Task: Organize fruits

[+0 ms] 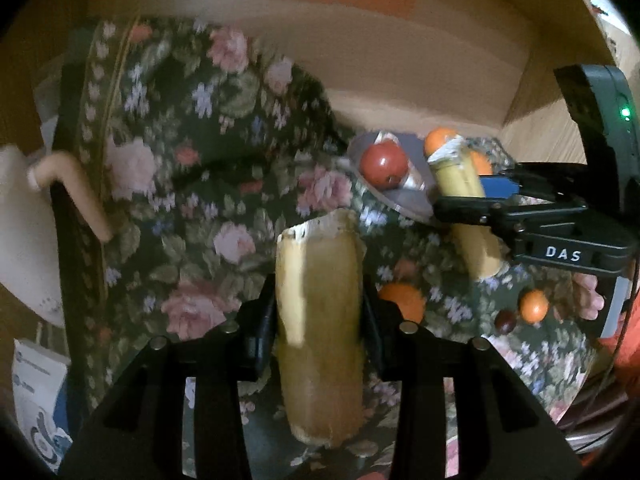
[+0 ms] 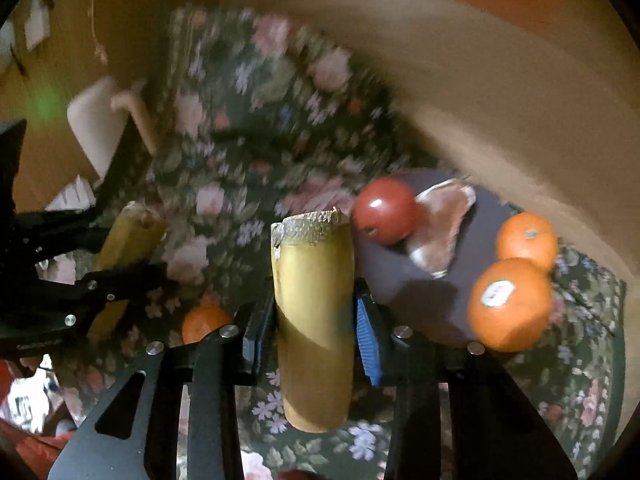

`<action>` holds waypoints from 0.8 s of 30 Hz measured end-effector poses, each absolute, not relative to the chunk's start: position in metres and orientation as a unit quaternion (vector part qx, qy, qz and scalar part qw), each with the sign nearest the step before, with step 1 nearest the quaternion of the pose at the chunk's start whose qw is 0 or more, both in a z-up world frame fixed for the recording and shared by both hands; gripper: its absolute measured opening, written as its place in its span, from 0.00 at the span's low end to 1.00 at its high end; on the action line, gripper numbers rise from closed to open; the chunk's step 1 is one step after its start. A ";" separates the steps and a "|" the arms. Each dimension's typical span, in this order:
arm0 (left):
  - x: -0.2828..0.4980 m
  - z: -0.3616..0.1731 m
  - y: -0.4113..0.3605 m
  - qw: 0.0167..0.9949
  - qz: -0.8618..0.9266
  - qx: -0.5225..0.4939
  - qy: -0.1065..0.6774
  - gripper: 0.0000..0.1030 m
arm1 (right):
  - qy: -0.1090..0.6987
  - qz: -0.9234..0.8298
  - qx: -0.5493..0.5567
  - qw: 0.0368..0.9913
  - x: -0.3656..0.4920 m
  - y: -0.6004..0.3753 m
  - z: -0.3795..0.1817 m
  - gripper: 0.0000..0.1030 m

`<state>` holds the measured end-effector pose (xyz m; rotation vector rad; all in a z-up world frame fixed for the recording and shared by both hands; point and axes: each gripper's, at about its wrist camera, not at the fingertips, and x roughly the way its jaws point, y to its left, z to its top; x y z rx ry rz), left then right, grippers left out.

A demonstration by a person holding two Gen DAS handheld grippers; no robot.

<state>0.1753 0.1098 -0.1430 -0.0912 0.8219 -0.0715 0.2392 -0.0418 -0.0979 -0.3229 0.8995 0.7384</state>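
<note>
My left gripper (image 1: pixel 320 320) is shut on a thick yellow stalk piece (image 1: pixel 320 276) that stands upright between its pads, above the floral cloth (image 1: pixel 192 168). My right gripper (image 2: pixel 314 320) is shut on a second yellow stalk piece (image 2: pixel 314 276). In the left wrist view the right gripper (image 1: pixel 472 196) hangs beside a dark plate (image 1: pixel 404 202). A red apple (image 2: pixel 384 210) lies on the plate (image 2: pixel 424 304). Two oranges (image 2: pixel 526 240) (image 2: pixel 510 304), one with a sticker, sit at its right rim. The left gripper (image 2: pixel 120 268) shows at the left.
A loose orange (image 1: pixel 402 300), a smaller orange (image 1: pixel 533 306) and a small dark fruit (image 1: pixel 505 321) lie on the cloth. A cream object with a beige handle (image 1: pixel 72 188) stands past the cloth's left edge, with a white box (image 1: pixel 36 392) below it. A tan wall backs the scene.
</note>
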 end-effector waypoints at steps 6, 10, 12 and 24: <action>0.179 -0.117 0.091 0.928 -0.046 -0.030 0.368 0.36 | 0.390 0.334 -0.122 0.849 0.233 -0.069 -0.072 0.32; 0.185 -0.103 0.072 0.935 -0.058 -0.018 0.350 0.36 | 0.368 0.320 -0.116 0.865 0.228 -0.084 -0.058 0.32; 0.188 -0.098 0.066 0.937 -0.064 -0.015 0.343 0.36 | 0.359 0.313 -0.108 0.872 0.229 -0.094 -0.052 0.32; 0.238 -0.095 0.016 0.935 -0.100 -0.002 0.341 0.36 | 0.352 0.275 -0.064 0.892 0.243 -0.135 -0.052 0.32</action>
